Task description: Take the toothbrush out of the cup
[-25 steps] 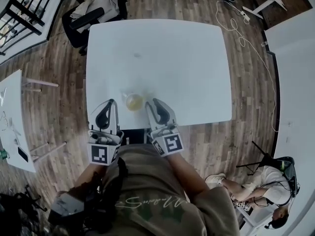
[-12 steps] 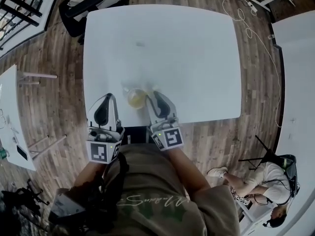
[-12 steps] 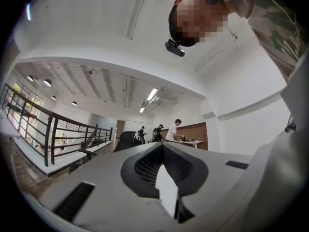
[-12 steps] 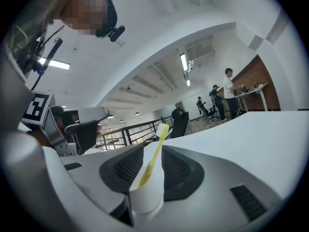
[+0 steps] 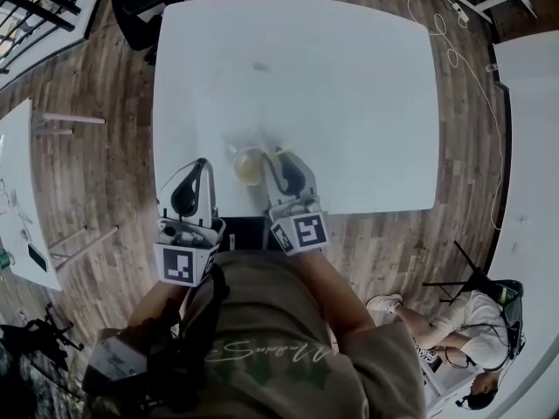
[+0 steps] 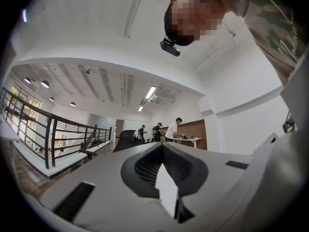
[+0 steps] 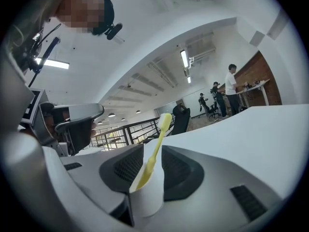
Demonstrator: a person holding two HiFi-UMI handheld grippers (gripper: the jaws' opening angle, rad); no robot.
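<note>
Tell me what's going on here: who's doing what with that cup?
A person stands at a white table with a handheld gripper in each hand. A cup with a yellow toothbrush leaning in it stands near the table's front edge. In the right gripper view the cup and brush sit in the gap of the right gripper, whose jaws have just been opening and stand wide without pressing on either. The left gripper is alongside, jaws together and empty. The toothbrush is not yet out.
</note>
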